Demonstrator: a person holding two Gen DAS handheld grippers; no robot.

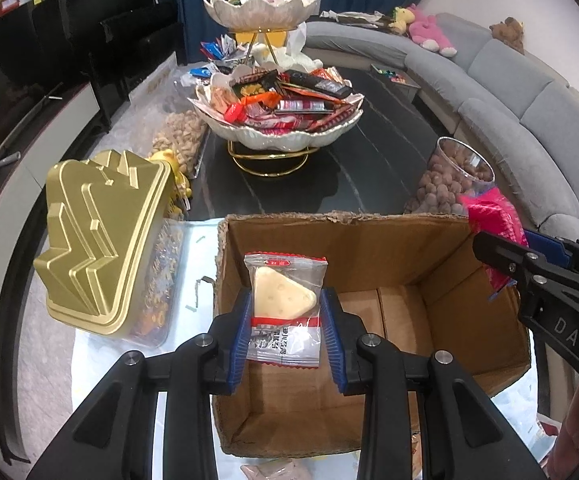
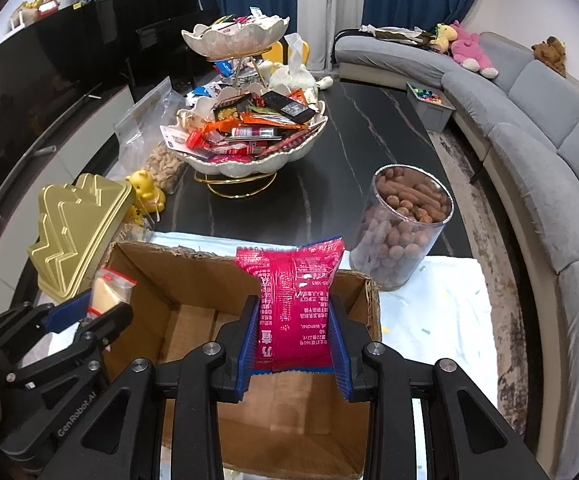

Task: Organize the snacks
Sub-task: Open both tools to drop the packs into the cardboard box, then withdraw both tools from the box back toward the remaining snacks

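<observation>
Clear cheese packet [image 1: 285,308] clamped in left tool [image 1: 285,332]; pink packet [image 2: 295,304] clamped in right tool [image 2: 294,340], both above cardboard box [image 1: 429,240].

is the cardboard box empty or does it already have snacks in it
Empty as far as visible: the cardboard box shows only bare floor flaps. Both packets are held above it; the near corners are hidden by the grippers.

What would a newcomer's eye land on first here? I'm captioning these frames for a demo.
Probably the two held snacks: the left gripper clamps a clear packet with a pale triangular biscuit, and the right gripper clamps a bright pink foil packet, both over the open brown cardboard box. Behind, a white tiered shell-shaped bowl piled with wrappers stands on the dark table.
</observation>
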